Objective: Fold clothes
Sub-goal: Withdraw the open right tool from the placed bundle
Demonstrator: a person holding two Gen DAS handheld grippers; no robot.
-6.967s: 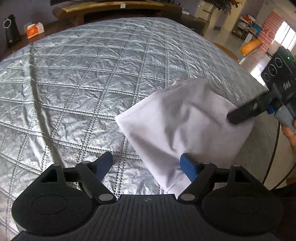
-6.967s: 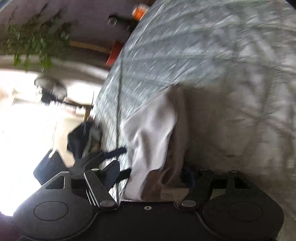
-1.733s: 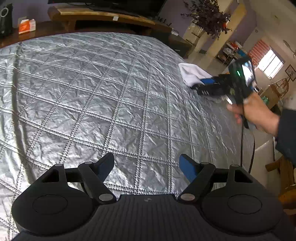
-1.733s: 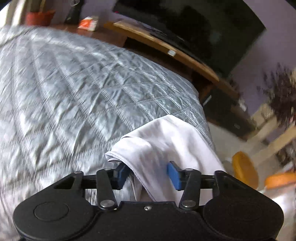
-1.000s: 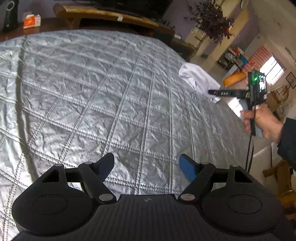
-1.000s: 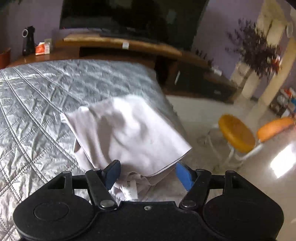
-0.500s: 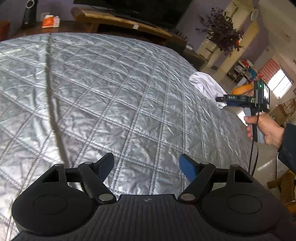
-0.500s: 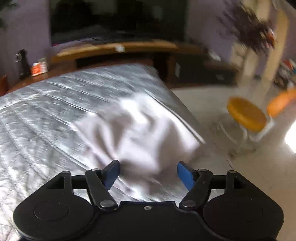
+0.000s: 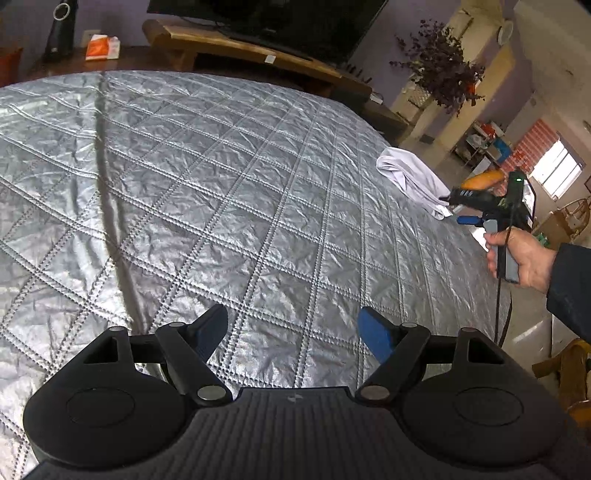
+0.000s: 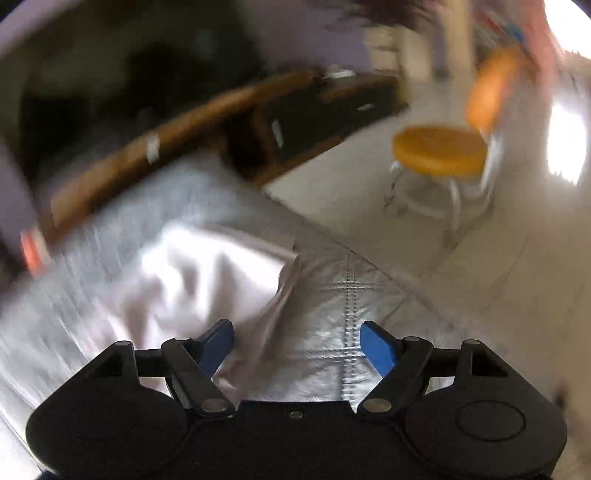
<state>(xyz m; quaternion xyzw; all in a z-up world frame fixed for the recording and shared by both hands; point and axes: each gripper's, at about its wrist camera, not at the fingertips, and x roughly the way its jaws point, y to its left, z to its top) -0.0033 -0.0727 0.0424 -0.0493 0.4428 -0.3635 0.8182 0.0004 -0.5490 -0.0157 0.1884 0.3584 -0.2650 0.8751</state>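
- A wide silver quilted cover (image 9: 229, 192) with a diamond stitch pattern fills most of the left wrist view; in the blurred right wrist view its near right corner (image 10: 343, 314) shows beside a pale tiled floor
- A long wooden TV bench (image 9: 236, 44) runs along the far edge of the cover, with a dark television screen (image 9: 273, 18) above it
- A folded white garment (image 9: 410, 177) lies on the far right part of the cover, close to the edge; in the right wrist view the same garment (image 10: 207, 273) appears as a bright, smeared white shape just ahead of the fingers
- The left gripper (image 9: 293, 332) hovers over bare quilt well away from the garment, its blue-tipped jaws spread wide with nothing between them
- The right gripper (image 9: 461, 208) sits just beside the near end of the garment, held by a hand (image 9: 524, 258) in a dark sleeve; from its own camera the right gripper (image 10: 295, 345) shows jaws set wide apart and empty, the left tip over the garment's edge, the right tip over quilt
- A round orange stool (image 10: 439, 151) stands on the floor beyond the corner
- A dried plant with dark leaves (image 9: 443, 77) stands at the far right
- An orange and white tissue box (image 9: 102, 47) rests on a dark side surface at the far left
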